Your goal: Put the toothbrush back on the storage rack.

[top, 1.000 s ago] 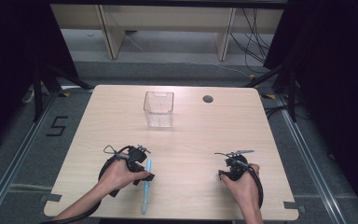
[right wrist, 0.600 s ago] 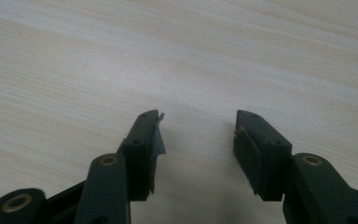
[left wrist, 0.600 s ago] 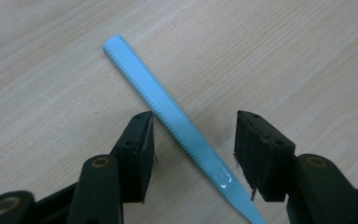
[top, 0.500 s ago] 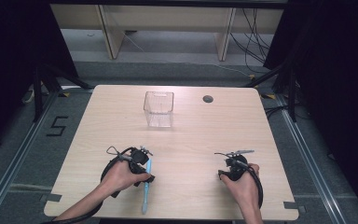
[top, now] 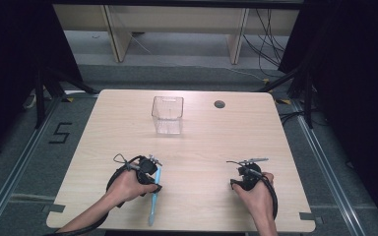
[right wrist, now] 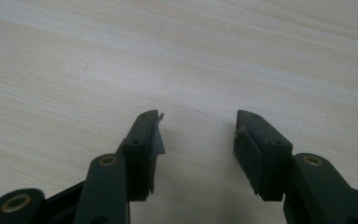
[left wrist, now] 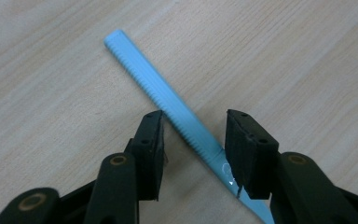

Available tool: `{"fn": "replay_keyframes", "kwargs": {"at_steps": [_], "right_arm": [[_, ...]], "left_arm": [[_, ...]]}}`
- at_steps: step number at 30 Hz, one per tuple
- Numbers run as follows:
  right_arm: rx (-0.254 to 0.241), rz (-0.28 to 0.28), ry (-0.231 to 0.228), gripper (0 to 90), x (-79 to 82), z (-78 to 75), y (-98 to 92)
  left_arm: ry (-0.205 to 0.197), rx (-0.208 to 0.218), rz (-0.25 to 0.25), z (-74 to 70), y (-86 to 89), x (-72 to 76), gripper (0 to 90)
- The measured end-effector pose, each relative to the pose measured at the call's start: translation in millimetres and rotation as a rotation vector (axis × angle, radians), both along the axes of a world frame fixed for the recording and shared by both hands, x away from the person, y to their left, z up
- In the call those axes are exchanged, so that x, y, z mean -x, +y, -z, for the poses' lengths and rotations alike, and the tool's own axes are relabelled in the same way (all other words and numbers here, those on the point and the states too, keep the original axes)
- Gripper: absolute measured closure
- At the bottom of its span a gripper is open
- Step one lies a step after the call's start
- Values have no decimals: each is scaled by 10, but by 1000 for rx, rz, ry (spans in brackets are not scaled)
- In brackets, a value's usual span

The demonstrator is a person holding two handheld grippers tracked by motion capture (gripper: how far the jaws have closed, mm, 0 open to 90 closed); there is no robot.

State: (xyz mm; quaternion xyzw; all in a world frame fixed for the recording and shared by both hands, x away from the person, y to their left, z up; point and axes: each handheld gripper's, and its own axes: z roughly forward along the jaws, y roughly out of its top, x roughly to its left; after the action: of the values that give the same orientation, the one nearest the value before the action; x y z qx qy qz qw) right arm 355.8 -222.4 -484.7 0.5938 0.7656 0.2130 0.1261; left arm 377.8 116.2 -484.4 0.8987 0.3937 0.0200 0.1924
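A: Left hand-held gripper (top: 153, 173), near edge of the table (top: 202, 147), toward the near left corner. What's between the jaws?

B: A light blue comb-like strip (left wrist: 168, 100), toothed along one long side. In the left gripper view it lies flat on the wood and runs slantwise through the gap. Jaws about half open, and they have just been closing in on it.

A: Contact?

B: The strip passes just beside the inner edge of the left-hand jaw in that view, and its lower end slips under the right-hand jaw. Can't tell if either pad truly presses on it. A clear gap shows on both sides across the middle, so not clamped.

A: Where does the strip (top: 154, 196) sit on the table?

B: High view: lengthwise, pointing from the gripper back to the near edge, just right of the person's left hand (top: 128, 186).

A: Right hand-held gripper (top: 246, 173)?

B: Near edge too, toward the near right corner, well apart from the left one. In the right gripper view (right wrist: 196, 133) the jaws stand wide, bare wood between them, nothing held. A scrap of clear tape curls off the left-hand pad.

A: Anything else on the table?

B: A clear plastic box (top: 168, 114), upright, toward the far edge near the middle. A dark round hole (top: 219, 104) to its right.
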Motion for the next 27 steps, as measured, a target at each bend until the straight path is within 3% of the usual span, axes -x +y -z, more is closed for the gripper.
{"fn": "replay_keyframes", "kwargs": {"at_steps": [12,20,27], "right_arm": [[-7,0,12,510,2,2,8],[-9,-3,12,510,1,6,5],[-14,6,13,510,5,2,10]], "left_arm": [[-21,-51,69,-13,-2,-1,648],[-8,-75,90,-21,-3,-1,692],[-3,-124,139,-33,-20,-13,726]]}}
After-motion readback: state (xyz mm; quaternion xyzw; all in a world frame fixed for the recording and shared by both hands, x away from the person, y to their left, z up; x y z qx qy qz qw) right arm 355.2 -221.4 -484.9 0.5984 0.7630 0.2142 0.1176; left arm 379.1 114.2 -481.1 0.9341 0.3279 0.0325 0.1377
